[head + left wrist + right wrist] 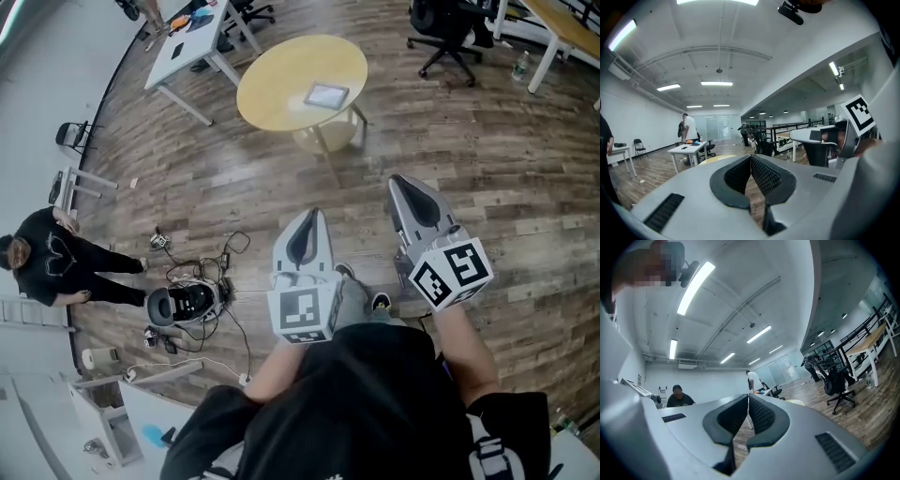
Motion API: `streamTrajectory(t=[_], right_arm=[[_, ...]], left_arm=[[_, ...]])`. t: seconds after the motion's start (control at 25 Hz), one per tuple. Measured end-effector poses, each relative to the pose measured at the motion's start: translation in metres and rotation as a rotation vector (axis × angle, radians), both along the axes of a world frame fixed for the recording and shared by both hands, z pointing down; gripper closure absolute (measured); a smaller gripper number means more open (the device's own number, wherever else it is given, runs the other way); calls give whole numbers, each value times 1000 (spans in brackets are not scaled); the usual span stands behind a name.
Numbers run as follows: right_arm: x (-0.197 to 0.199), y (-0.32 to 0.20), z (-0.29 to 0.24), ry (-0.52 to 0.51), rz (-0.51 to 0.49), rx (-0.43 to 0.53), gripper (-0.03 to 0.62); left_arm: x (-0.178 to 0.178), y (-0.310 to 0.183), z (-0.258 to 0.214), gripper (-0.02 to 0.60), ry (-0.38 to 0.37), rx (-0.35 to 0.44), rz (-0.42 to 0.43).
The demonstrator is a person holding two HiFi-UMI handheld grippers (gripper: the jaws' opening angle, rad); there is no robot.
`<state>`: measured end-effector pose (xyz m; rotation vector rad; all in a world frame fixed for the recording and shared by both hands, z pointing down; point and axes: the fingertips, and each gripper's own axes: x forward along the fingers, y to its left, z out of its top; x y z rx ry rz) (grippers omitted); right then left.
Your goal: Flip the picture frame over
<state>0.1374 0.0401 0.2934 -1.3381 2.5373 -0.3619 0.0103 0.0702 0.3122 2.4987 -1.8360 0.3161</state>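
The picture frame [326, 95] lies flat on the round yellow surface [267, 98], toward its right side, well apart from both grippers. The person stands back from that surface on the wooden floor [525, 178] and holds the two grippers out in front, side by side and pointing toward it. The left gripper [312, 214] has its fingers [765, 176] pressed together at the tips with nothing between them. The right gripper [398, 180] is just as tightly closed, its fingers [761, 416] meeting at the tips and empty. Off to the left a person in black [52, 262] stands by a tangle of cables [202, 272] on the floor. A white desk [187, 42] stands beyond the round surface, and an office chair [450, 33] is at the upper right
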Motion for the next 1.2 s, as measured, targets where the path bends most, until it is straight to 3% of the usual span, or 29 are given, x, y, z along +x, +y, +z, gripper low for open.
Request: streamTrajectory(t=[0.2, 0.48, 0.96, 1.2], right_arm=[[-7, -33, 0, 22, 11, 16, 576], [-34, -113, 3, 74, 30, 7, 576], [-120, -259, -8, 125, 27, 9, 574], [-146, -298, -13, 160, -53, 9, 576]], left_arm=[[-7, -33, 3, 560, 5, 12, 21], [-35, -119, 10, 560, 62, 4, 35], [-127, -254, 9, 560, 101, -1, 37], [-151, -295, 18, 560, 137, -14, 50]])
